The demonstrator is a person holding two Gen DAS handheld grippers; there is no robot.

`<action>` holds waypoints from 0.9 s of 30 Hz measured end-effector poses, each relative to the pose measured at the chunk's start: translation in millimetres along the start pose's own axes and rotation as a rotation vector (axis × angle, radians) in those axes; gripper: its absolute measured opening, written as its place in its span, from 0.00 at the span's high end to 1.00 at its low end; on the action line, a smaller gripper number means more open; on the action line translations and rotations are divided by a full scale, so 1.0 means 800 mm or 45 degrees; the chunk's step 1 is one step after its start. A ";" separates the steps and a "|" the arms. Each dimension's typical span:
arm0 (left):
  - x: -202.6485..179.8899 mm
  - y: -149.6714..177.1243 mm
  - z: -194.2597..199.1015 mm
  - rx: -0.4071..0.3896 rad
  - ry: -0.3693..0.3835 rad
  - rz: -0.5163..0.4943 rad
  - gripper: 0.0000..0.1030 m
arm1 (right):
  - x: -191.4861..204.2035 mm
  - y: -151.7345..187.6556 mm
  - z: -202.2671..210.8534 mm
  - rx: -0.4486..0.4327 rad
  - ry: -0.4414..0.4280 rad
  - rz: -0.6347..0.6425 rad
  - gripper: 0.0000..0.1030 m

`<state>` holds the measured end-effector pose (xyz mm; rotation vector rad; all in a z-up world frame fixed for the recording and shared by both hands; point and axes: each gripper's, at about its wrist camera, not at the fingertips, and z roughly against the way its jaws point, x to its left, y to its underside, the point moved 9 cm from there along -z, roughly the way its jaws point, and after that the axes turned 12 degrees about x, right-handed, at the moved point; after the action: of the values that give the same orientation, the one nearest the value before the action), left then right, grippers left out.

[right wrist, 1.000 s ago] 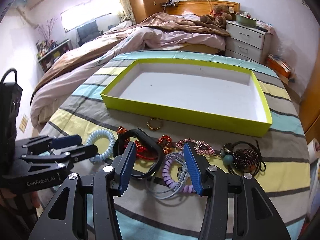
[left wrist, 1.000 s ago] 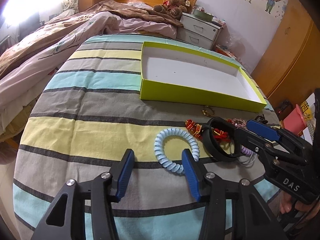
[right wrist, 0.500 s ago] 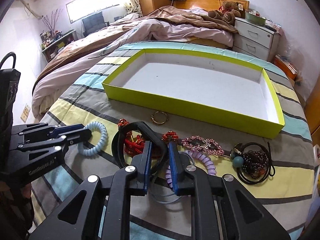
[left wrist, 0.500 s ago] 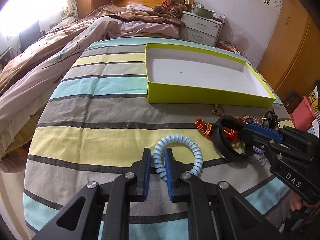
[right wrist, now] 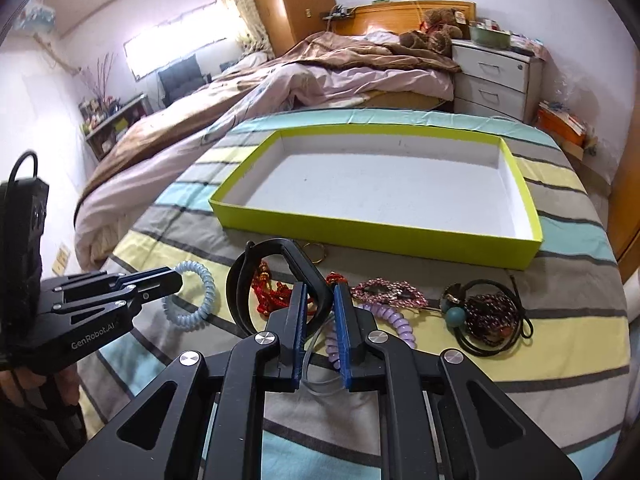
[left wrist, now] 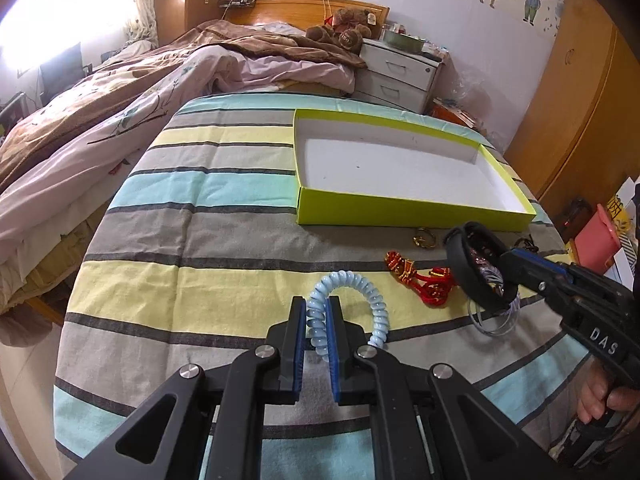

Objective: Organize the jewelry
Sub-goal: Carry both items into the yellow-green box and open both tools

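Note:
My left gripper (left wrist: 316, 312) is shut on a light blue coil bracelet (left wrist: 362, 292) and holds it lifted off the striped cloth; it also shows in the right wrist view (right wrist: 192, 296). My right gripper (right wrist: 320, 300) is shut on a black band bracelet (right wrist: 260, 280), raised off the cloth, also seen in the left wrist view (left wrist: 468, 272). A lime green tray (right wrist: 376, 232) with a bare white floor lies beyond both. Red beaded jewelry (left wrist: 420, 280), a gold ring (left wrist: 424, 240), a purple coil (right wrist: 394, 318), a pink sparkly clip (right wrist: 388, 292) and dark beads (right wrist: 488, 314) lie on the cloth.
The striped cloth (left wrist: 200, 240) covers a round table. A bed with a rumpled quilt (left wrist: 120, 120) lies to the left. A white nightstand (left wrist: 400, 76) and wooden wardrobe (left wrist: 580, 100) stand behind. A pink bin (left wrist: 596, 240) sits at the right edge.
Both grippers closed: the left on the blue coil bracelet, the right on the black band. Both pieces have since been lifted off the cloth.

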<state>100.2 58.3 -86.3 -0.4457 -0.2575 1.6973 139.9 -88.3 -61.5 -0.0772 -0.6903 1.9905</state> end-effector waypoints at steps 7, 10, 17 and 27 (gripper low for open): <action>-0.005 -0.012 0.025 -0.063 0.035 -0.005 0.91 | -0.008 -0.009 0.022 -0.058 0.018 -0.030 0.86; -0.004 -0.027 0.034 -0.091 0.041 0.004 0.91 | -0.016 -0.015 0.031 -0.080 0.028 -0.046 0.86; -0.017 -0.073 0.040 -0.142 0.061 -0.035 0.91 | -0.053 -0.038 0.043 -0.110 0.104 -0.104 0.86; -0.031 -0.153 0.012 -0.160 0.069 -0.081 0.91 | -0.122 -0.088 0.036 -0.106 0.242 -0.175 0.86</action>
<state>208.3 55.9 -23.6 -0.5700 -0.3366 1.6099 235.9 -156.7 -24.6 -0.2587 -0.6377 1.7963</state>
